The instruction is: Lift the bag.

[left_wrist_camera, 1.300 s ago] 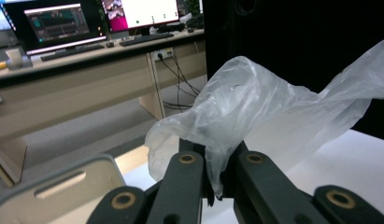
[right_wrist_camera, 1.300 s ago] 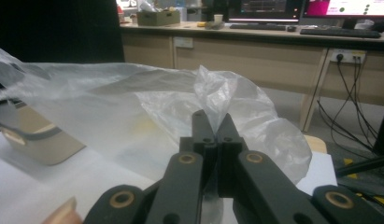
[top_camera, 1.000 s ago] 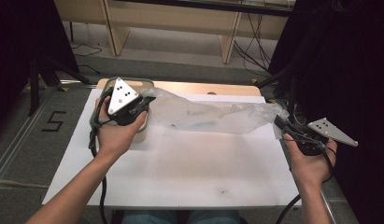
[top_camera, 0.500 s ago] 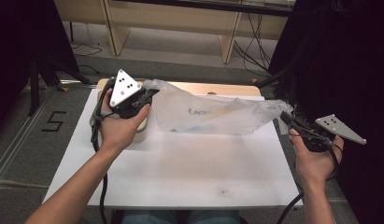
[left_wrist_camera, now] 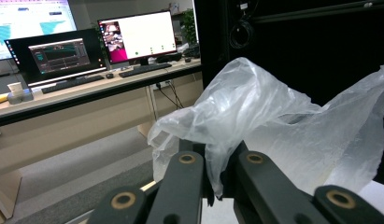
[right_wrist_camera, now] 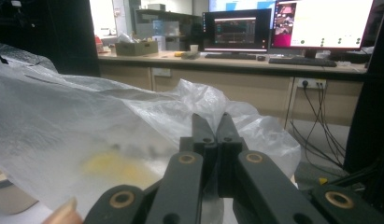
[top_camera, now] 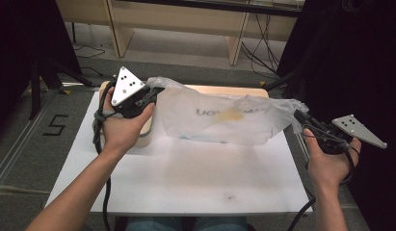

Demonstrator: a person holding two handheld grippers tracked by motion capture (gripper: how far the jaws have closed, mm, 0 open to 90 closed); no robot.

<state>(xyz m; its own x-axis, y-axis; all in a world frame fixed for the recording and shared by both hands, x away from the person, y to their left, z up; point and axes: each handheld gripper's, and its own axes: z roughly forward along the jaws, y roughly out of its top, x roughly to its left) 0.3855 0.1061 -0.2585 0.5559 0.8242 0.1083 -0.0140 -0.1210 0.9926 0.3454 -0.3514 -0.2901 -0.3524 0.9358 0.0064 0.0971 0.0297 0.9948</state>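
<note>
A thin translucent plastic bag [top_camera: 224,120] with dark lettering and a yellow patch hangs stretched between both grippers above the white table [top_camera: 186,183]. My left gripper [top_camera: 154,92] is shut on the bag's left end, and in the left gripper view the film [left_wrist_camera: 255,121] is pinched between the jaws of that gripper [left_wrist_camera: 216,158]. At the right edge of the table my right gripper [top_camera: 300,117] is shut on the bag's right end. The right gripper view has the bag [right_wrist_camera: 87,135] spreading left from its gripper [right_wrist_camera: 216,128], whose jaws are pressed together on the film.
A round light-wood block or board [top_camera: 146,134] lies under the left hand, and a wooden board edge [top_camera: 234,90] runs along the table's far side. Beyond are desks with monitors [left_wrist_camera: 138,37] and black curtains at both sides.
The bag has been lifted and pulled taut, so it now hangs as an upright sheet with its lettering facing me. My right hand has shifted a little outward.
</note>
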